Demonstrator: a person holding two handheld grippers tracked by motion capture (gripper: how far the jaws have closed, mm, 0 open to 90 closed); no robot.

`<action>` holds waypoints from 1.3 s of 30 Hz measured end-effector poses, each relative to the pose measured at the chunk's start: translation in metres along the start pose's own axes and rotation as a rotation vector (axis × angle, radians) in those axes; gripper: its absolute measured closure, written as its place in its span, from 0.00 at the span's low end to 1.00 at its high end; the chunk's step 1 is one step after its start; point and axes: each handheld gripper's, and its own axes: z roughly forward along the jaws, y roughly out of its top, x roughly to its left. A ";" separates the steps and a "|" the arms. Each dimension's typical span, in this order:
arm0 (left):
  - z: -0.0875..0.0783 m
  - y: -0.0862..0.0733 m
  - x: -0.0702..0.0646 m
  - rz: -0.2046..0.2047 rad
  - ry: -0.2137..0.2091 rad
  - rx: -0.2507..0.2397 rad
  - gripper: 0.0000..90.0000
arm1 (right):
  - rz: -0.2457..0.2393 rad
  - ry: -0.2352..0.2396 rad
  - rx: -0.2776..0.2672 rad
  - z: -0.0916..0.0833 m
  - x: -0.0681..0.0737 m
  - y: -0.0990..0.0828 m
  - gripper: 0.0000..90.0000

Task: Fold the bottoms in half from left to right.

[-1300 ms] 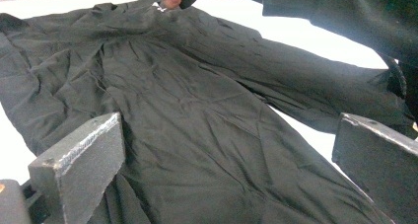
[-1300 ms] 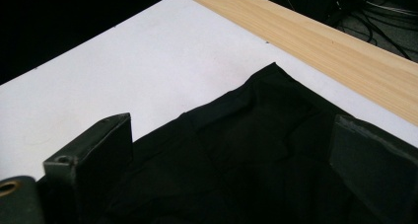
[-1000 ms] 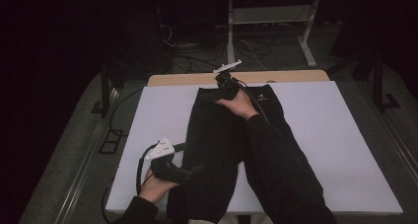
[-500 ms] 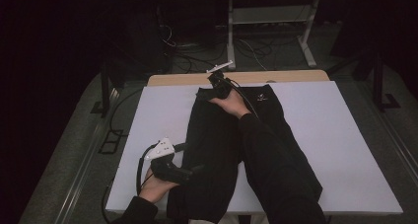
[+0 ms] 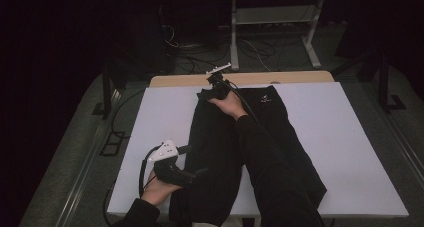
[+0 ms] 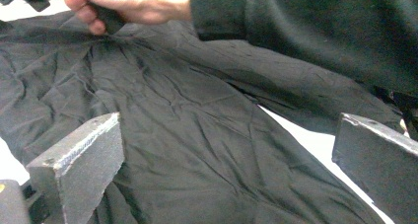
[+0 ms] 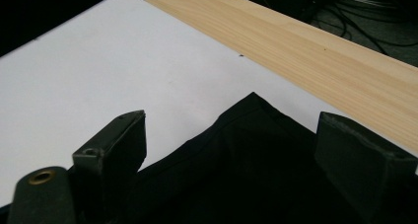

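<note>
A black garment (image 5: pixel 220 152) lies spread lengthwise on the white tabletop (image 5: pixel 350 147). My right gripper (image 5: pixel 209 91) is at the garment's far left corner. In the right gripper view its jaws (image 7: pixel 231 118) stand apart and have just been closing a little. The garment's corner (image 7: pixel 246 174) lies between and below them, and the pads do not press it. My left gripper (image 5: pixel 200 171) rests low at the garment's near left edge. In the left gripper view its jaws (image 6: pixel 229 120) are wide open over the wrinkled cloth (image 6: pixel 197 150), with the person's right hand (image 6: pixel 128 4) farther off.
A light wooden strip (image 5: pixel 290 78) runs along the table's far edge, seen also as the wooden strip (image 7: pixel 305 51) just past the garment's corner. Bare white surface (image 7: pixel 98 61) spreads left of that corner. Cables and a metal stand (image 5: pixel 270 22) sit on the dark floor beyond.
The right hand and gripper have moved left and down onto the garment's far left corner. The left gripper has stayed put.
</note>
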 end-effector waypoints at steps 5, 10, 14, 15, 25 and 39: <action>0.001 0.001 0.000 0.006 -0.010 -0.004 0.00 | 0.021 -0.023 0.006 0.012 -0.002 0.000 0.15; 0.003 0.001 -0.001 0.010 -0.018 0.001 0.00 | 0.023 -0.086 0.018 0.024 -0.003 0.000 0.18; 0.004 0.002 -0.001 0.011 -0.019 -0.001 0.00 | 0.021 -0.105 0.022 0.028 -0.003 0.000 0.21; 0.003 0.002 -0.001 0.010 -0.018 -0.002 0.00 | 0.020 -0.114 0.026 0.030 -0.003 0.000 0.21; 0.003 0.002 0.000 0.005 -0.021 -0.008 0.00 | 0.001 -0.128 0.040 0.038 0.001 0.006 0.37; -0.002 0.002 0.004 -0.031 -0.010 -0.033 0.00 | 0.020 -0.154 0.063 0.040 0.008 0.008 0.94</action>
